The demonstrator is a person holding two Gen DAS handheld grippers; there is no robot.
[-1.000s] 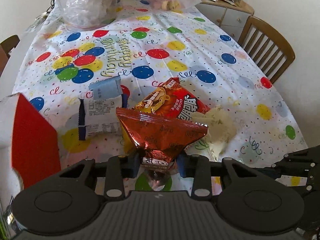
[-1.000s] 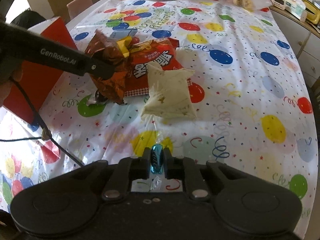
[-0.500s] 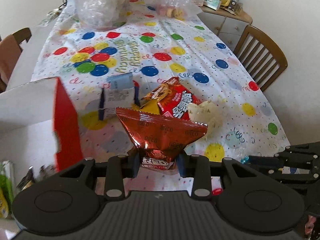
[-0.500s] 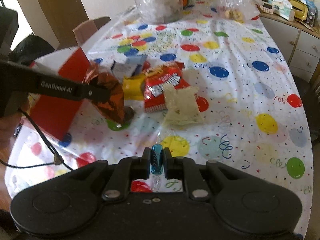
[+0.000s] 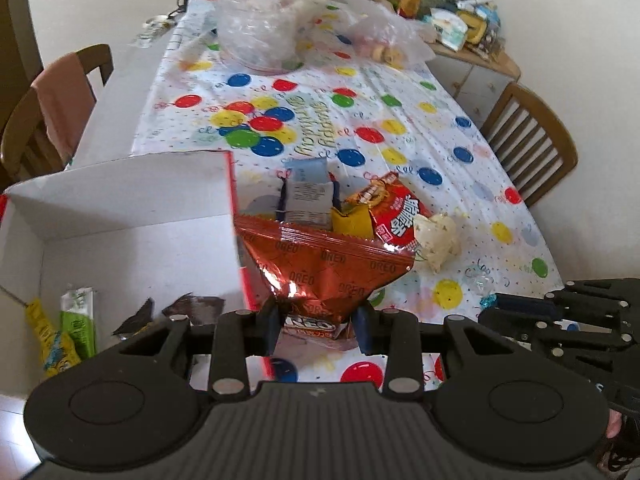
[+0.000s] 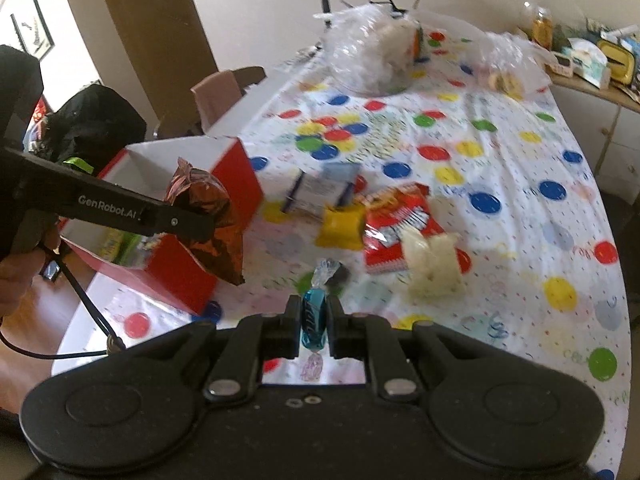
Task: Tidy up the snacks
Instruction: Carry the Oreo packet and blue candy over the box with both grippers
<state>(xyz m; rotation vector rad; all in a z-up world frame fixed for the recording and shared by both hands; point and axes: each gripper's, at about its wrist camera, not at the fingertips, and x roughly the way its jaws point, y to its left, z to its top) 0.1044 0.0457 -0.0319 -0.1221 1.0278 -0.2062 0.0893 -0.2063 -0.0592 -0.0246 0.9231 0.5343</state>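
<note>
Copper-red foil Oreo packet point(image 5: 326, 270) pinched at its narrow end in my left gripper point(image 5: 318, 326), long axis upright, wide crimped edge up, over the rim of the red-sided white-lined cardboard box point(image 5: 132, 216) at 9 o'clock. My right gripper point(image 6: 314, 320) is clamped on a blue wrapped candy point(image 6: 313, 318), standing on end. Balloon-print plastic tablecloth point(image 5: 400, 132) reads "happy birthday". At 12 o'clock lie a yellow pouch point(image 5: 354, 222), red printed snack bag point(image 5: 396, 214), pale cream packet point(image 5: 436, 238). "GenRobot.AI" is on the left gripper's arm.
</note>
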